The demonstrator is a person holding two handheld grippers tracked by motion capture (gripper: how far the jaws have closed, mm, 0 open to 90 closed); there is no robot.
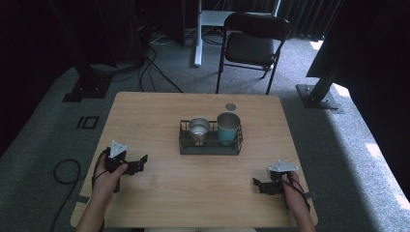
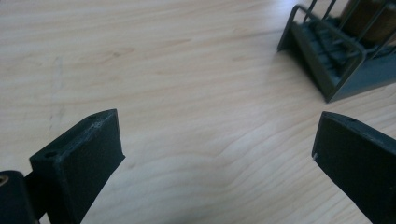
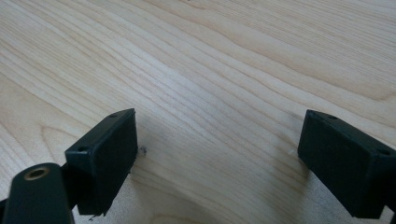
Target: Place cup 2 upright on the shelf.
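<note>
The wooden table [image 1: 159, 193] carries a dark wire rack [image 1: 210, 145] at its centre, set well back from the near edge and well apart from both grippers. The rack's long axis runs side to side across the table, parallel to the near edge. Inside it stand two cups, both upright with mouths facing up: a metal cup [image 1: 198, 129] in the left part and a teal cup [image 1: 228, 127] in the right part, just beside each other. A small round lid [image 1: 230, 106] lies flat on the table just behind the rack.

The left gripper [image 1: 140, 162] sits near the left edge, pointing toward the rack; its jaws stand wide apart with only bare tabletop between them. In the left gripper view the rack's near corner [image 2: 327, 60] lies ahead and to the upper right.

The right gripper [image 1: 257, 183] sits near the right front corner, pointing inward to the left; its jaws are likewise spread, nothing between them.

Open wood lies between each gripper and the rack, and across the whole front strip. A black chair [image 1: 251, 46] stands on the floor beyond the far edge.
</note>
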